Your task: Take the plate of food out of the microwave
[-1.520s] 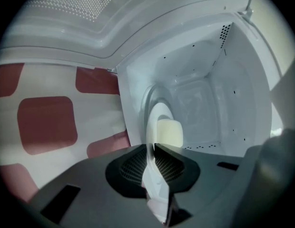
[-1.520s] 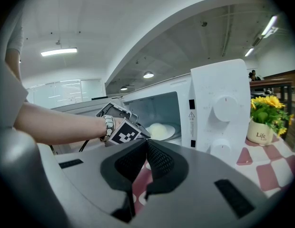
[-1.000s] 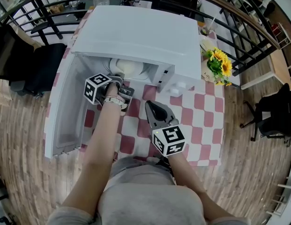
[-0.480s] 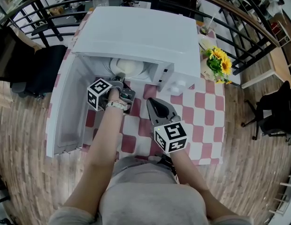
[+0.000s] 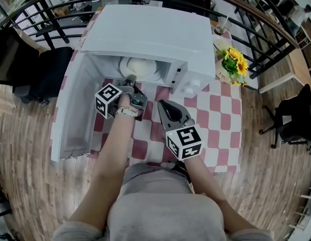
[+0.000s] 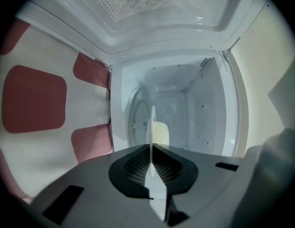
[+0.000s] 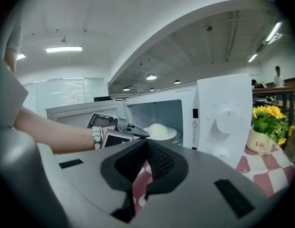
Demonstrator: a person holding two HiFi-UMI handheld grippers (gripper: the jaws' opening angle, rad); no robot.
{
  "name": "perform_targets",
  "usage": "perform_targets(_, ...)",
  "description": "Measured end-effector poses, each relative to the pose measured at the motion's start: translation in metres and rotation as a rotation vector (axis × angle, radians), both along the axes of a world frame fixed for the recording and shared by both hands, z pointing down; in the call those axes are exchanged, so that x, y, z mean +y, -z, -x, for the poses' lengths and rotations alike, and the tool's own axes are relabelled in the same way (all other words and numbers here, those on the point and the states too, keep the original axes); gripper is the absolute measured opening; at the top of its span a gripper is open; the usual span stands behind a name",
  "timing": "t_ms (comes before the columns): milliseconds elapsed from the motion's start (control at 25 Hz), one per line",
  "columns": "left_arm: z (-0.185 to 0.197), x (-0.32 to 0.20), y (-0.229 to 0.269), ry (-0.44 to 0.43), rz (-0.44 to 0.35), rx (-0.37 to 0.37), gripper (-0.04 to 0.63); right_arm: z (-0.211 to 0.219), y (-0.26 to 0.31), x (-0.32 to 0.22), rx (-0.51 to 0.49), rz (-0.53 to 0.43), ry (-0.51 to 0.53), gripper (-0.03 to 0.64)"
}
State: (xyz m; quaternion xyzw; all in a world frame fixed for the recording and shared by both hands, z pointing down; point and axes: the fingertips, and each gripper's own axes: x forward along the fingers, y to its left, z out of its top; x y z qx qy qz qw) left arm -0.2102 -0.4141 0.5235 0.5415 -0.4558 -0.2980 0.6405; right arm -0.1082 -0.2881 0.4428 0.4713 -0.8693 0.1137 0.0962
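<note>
The left gripper (image 5: 129,81) reaches into the open microwave (image 5: 155,29). Its jaws are clamped on the near rim of the white plate (image 5: 141,68), which is inside the cavity with a pale mound of food (image 7: 158,128) on it. The right gripper (image 5: 165,108) hangs just outside over the red-and-white checked tabletop (image 5: 215,120), its jaws pressed together and empty. The microwave door (image 5: 75,109) stands swung open at the left.

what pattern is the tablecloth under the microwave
Red and white checks on the tablecloth; it shows best in the head view.
</note>
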Motion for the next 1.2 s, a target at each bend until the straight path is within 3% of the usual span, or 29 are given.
perform_targets(880, 0.002, 0.057, 0.042, 0.010, -0.152, 0.027, 0.017, 0.008, 0.015, 0.020, 0.009, -0.073, -0.008, 0.025)
perform_targets(1200, 0.000, 0.074, 0.053, 0.002, -0.164, 0.050, 0.017, 0.005, 0.017, 0.021, 0.008, -0.099, -0.032, 0.025)
